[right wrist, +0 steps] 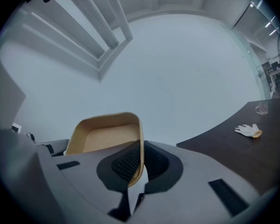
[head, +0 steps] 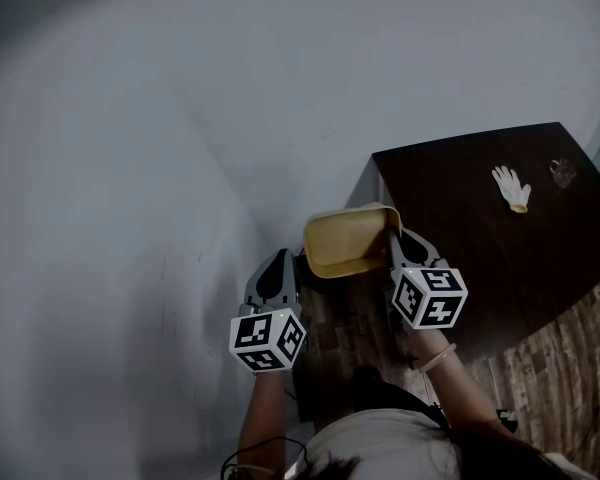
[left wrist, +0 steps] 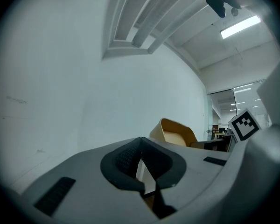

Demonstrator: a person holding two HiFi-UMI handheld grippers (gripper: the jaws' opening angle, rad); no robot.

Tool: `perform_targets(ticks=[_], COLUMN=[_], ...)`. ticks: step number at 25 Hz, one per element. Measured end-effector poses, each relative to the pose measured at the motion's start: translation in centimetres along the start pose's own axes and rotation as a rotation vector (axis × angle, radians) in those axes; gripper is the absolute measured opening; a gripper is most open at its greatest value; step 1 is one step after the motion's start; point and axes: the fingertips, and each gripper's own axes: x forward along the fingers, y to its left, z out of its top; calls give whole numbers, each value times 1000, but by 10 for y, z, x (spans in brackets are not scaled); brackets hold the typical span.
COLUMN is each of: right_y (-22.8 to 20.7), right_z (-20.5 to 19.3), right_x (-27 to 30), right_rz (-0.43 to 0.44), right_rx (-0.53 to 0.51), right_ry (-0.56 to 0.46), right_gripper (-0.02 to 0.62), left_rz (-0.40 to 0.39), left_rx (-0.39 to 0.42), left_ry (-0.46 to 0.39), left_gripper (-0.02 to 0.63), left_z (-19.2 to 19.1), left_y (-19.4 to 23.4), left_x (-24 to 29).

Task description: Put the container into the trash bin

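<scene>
A tan, shallow container [head: 345,240] hangs in the air off the dark table's left end, close to the pale wall. My right gripper [head: 392,236] is shut on its right rim. In the right gripper view the container [right wrist: 107,134] tilts up to the left, and its thin rim is pinched between the pads of the right gripper [right wrist: 141,146]. My left gripper [head: 280,258] floats just left of the container, apart from it. Its pads [left wrist: 126,157] meet at the tip with nothing between them. From there the container [left wrist: 175,133] shows beyond. No trash bin is in view.
A dark brown table [head: 480,228] stands to the right, with a white glove [head: 512,188] and a small glass [head: 563,173] on its far part. A pale wall [head: 180,168] fills the left. Wood-pattern floor [head: 560,358] shows at the lower right.
</scene>
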Motion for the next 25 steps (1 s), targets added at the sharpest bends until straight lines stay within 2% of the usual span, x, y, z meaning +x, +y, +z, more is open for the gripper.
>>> perform_targets(ticks=[7, 14, 25], right_y=[-30, -46, -53], right_z=[8, 4, -11], right_x=[65, 111, 178], right_rz=[32, 52, 54], right_rx=[13, 10, -16], right_ry=[33, 74, 105], right_gripper=[12, 12, 12], left_rz=[37, 59, 38], left_rx=[-17, -32, -21], left_ry=[18, 42, 73], left_gripper=[20, 20, 20], left_z=[-6, -16, -38], left_y=[13, 25, 58], left_x=[63, 99, 153])
